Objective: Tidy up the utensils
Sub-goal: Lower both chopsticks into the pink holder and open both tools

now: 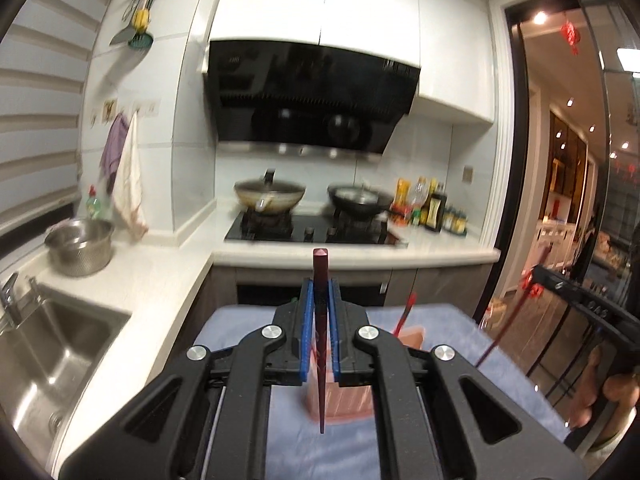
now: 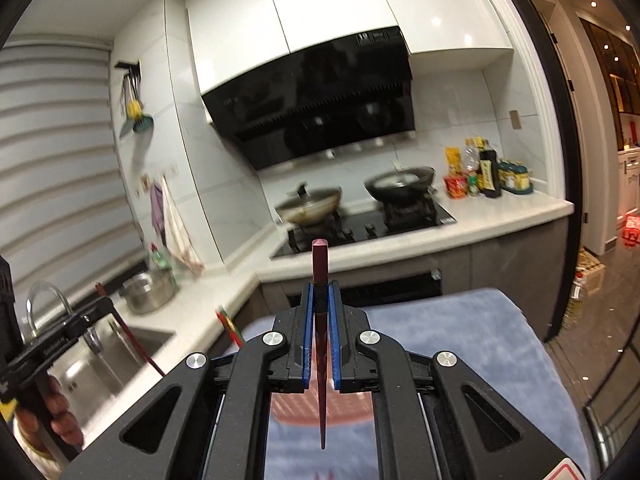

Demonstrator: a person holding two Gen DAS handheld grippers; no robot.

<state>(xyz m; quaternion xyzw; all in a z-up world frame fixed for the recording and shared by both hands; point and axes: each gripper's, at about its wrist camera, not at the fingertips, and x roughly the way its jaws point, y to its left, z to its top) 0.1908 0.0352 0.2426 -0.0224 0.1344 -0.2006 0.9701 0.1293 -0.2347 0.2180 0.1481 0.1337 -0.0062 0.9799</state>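
- The left gripper (image 1: pixel 320 300) is closed tight on a dark red chopstick (image 1: pixel 321 280). The chopstick stands upright between the blue pads (image 1: pixel 306 332), thick end up and thin tip down.
- The right gripper (image 2: pixel 320 304) is closed tight on a second dark red chopstick (image 2: pixel 320 272), held the same way.
- Both chopsticks are in the air, above the table with the blue cloth (image 1: pixel 460 336).
- I think the step in hand is carrying the pair over to the holder.
- A pink holder (image 1: pixel 340 400) sits on the cloth under the left chopstick's tip. It already holds a red stick (image 1: pixel 405 316) that leans toward the far right corner.
- In the right view, only part of a pink ribbed thing (image 2: pixel 316 408) shows under the tip; it is probably the same holder.
- Next, each thin tip likely has to line up over the holder's open top, go down slowly, and only then be let go.
- Farther off, on the counter by the sink (image 1: pixel 60 344), a steel pot (image 1: pixel 80 246) stands. I cannot see inside it.
- Two woks (image 1: pixel 270 194) sit on the stove.
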